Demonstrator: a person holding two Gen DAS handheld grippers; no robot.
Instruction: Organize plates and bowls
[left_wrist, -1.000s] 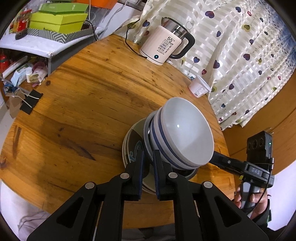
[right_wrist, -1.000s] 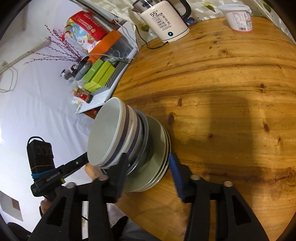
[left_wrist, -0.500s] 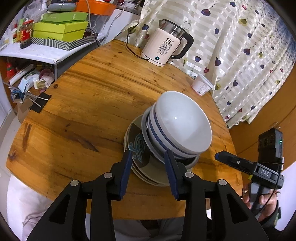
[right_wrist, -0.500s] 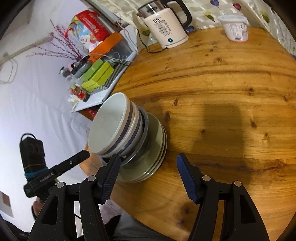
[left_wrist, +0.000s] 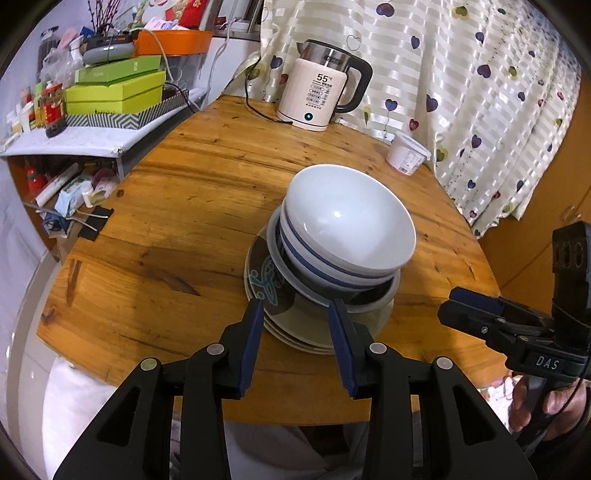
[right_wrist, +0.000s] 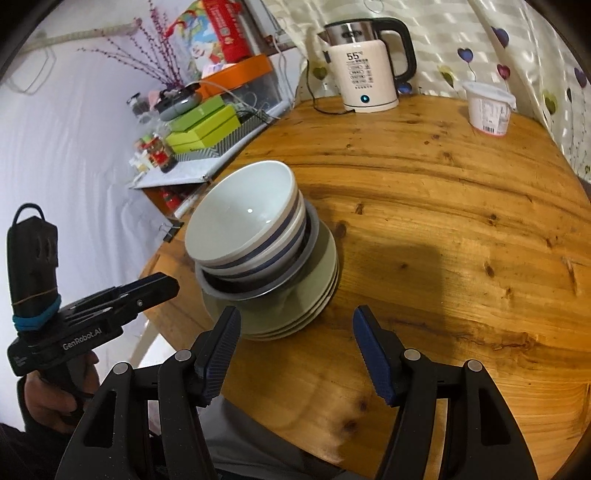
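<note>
Left wrist: plates (left_wrist: 295, 325) half-hidden under bowls (left_wrist: 347, 221)

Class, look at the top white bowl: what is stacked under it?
Under the top white bowl sit blue-banded bowls, a grey-rimmed dish, then stacked plates. Their centres are covered.

Nested bowls (left_wrist: 347, 221) sat on stacked plates (left_wrist: 295, 325) near the surface's (left_wrist: 177, 229) front edge; a kettle (left_wrist: 317, 96) and tub (left_wrist: 406, 157) stood behind.
</note>
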